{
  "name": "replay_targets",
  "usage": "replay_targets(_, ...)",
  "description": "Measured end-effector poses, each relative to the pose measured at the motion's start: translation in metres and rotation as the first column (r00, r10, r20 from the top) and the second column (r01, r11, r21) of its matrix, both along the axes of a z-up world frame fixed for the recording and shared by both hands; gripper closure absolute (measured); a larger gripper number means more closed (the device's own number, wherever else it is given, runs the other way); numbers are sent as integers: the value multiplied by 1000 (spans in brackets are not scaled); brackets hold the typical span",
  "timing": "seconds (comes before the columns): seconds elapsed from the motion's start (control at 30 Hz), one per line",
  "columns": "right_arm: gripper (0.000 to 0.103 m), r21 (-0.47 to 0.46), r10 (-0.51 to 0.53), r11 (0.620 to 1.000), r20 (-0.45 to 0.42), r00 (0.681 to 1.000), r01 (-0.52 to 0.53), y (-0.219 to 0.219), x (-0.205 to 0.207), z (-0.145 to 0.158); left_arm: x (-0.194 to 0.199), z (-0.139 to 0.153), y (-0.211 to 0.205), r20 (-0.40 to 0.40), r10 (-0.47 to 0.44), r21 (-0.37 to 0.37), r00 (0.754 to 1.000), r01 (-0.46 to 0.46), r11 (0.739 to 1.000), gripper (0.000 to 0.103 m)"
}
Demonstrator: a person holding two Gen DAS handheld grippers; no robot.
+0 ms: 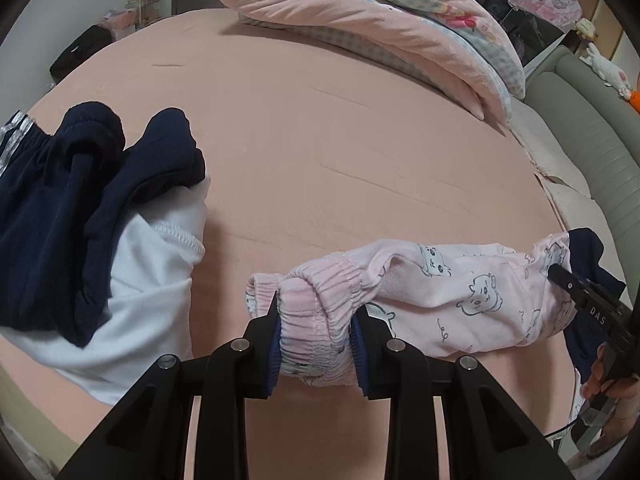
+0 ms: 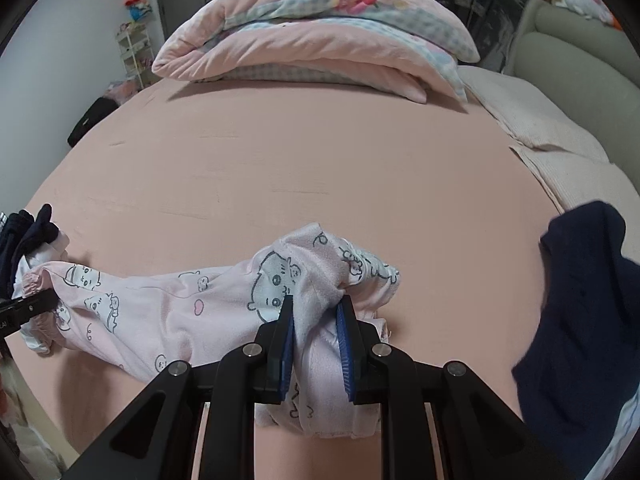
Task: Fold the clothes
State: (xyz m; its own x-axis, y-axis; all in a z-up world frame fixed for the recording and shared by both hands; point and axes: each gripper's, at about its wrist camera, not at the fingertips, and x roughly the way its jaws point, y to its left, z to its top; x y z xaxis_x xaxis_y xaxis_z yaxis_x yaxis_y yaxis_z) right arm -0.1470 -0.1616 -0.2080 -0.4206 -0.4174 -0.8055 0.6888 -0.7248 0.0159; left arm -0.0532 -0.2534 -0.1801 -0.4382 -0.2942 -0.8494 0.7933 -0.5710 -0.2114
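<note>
room: bedroom, pink bed sheet [image 2: 320, 168] as the work surface, folded quilt [image 2: 312, 32] piled at the far end, grey headboard [image 1: 592, 120] off to one side

left gripper [image 1: 316, 328]: pinching the ribbed elastic waistband of the pink cartoon-print pants [image 1: 460, 292], blue pads pressed in on both sides with a fat wad of fabric between them

right gripper [image 2: 316, 324]: clamped on the other end of the same pants, bunched cloth squeezed between its pads, a flap hanging loose underneath

where the pants are: strung between the two grippers over the near part of the sheet, sagging and twisted in the middle; looks lifted rather than lying flat, though I can't tell if the belly of it touches the sheet

step in hand: my guess is it's the spread-out before any actual folding, nothing is flat yet

how to do it well: pull the two ends apart gently until the twist drops out, keep both ends level so one leg doesn't roll over the other, then lay it down on the open middle of the sheet

what could bite you: both grips hold bunches, not clean edges, so the ends may land crumpled and need a re-pinch

neighbours: dark navy garment over a white one [image 1: 80, 208] on the left, another navy piece [image 2: 580, 300] on the right, so lay the pants down between them
</note>
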Motion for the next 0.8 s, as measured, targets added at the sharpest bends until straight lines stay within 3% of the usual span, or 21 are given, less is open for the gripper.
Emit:
replay_targets(0.3, 86, 11, -2, 1000, 0, 1000, 2, -12, -18, -11, -2, -10, -10, 31, -1, 14, 1000, 1, 1000, 77)
replay_targets(0.37, 91, 12, -2, 1000, -4, 1000, 2, -13, -23, -11, -2, -11, -11, 34, -3, 17, 999, 3, 1000, 77)
replay_targets(0.6, 90, 31, 15, 999, 153, 988, -20, -19, -39, -27, -5, -26, -15, 89, -11, 65, 996, 5, 998, 77)
replay_targets(0.63, 89, 31, 10, 999, 180, 984, -16, -19, -40, -29, -5, -28, -16, 98, -19, 75, 995, 12, 997, 77)
replay_targets(0.7, 76, 57, -11, 998, 195, 981, 0, -17, -40, -34, -3, -30, -17, 101, -20, 99, 995, 9, 995, 75)
replay_targets(0.73, 64, 65, -12, 998, 195, 981, -1, -17, -39, -35, -3, -31, -18, 99, -21, 116, 995, 9, 993, 73)
replay_targets(0.8, 56, 65, -7, 998, 198, 980, -6, -16, -37, -37, -1, -33, -20, 93, -26, 153, 995, 12, 988, 57)
